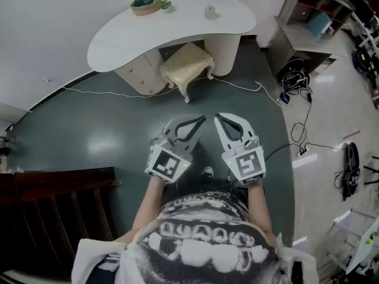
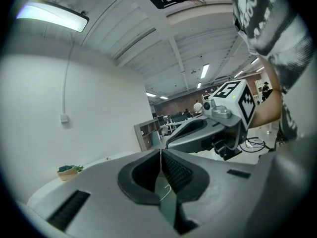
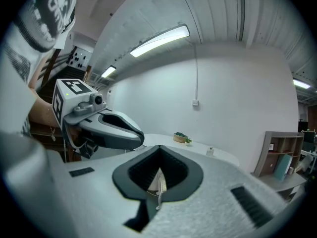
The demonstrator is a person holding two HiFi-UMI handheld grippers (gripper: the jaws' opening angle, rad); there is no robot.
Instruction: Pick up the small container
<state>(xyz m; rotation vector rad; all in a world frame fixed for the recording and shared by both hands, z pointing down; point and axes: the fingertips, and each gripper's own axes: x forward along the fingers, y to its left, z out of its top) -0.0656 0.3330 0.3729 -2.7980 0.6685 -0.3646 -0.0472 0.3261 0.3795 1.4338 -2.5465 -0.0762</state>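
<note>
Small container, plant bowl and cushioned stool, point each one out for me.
small container (image 1: 210,12), head view, middle of its pale body, on the white table.
plant bowl (image 1: 144,10), head view, its tan outer wall.
cushioned stool (image 1: 186,63), head view, centre of the seat cushion.
</note>
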